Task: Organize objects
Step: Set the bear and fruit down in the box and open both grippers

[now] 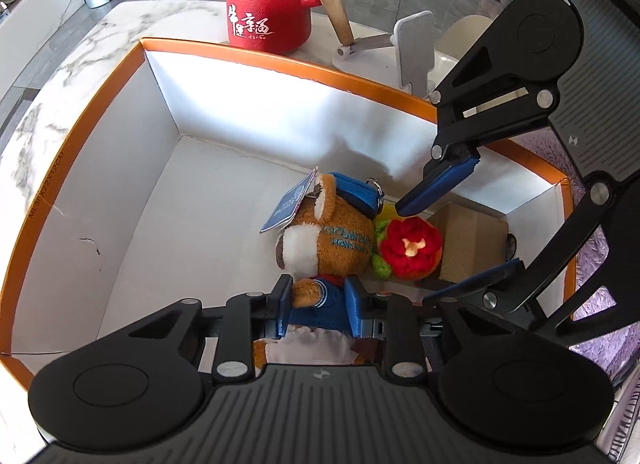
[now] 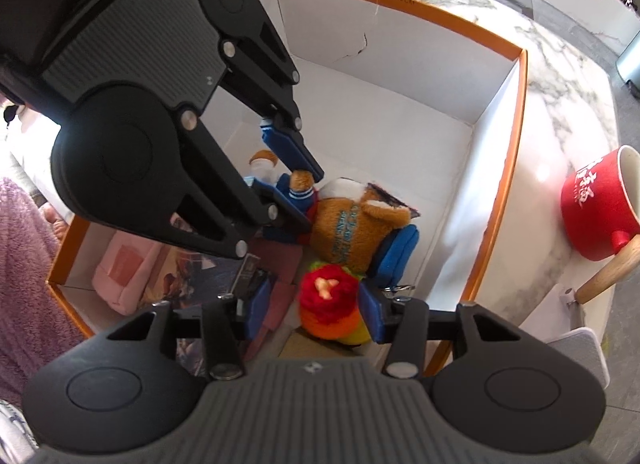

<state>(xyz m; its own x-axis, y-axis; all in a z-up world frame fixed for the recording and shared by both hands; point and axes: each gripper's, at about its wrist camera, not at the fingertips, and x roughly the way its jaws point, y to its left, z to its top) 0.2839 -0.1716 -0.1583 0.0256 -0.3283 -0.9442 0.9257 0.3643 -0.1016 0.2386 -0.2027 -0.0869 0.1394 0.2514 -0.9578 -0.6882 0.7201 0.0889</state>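
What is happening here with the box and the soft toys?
A person holds two grippers down inside an orange-rimmed box on a marble table. The left gripper has its jaws around the arm of a plush bear. The right gripper straddles a red knitted flower toy beside the bear, jaws open. A red mug stands outside the box.

Bright daylight fills both views. It falls hard on the white inner walls of the box [image 1: 120, 199], which nearly wash out, and the tongs cast a soft grey shadow across the far wall. A small glare spot shines on the marble tabletop [image 2: 544, 173] beside the red mug [image 2: 592, 203]. Straight edges bow outward toward the corners. The nearest black parts look slightly soft.
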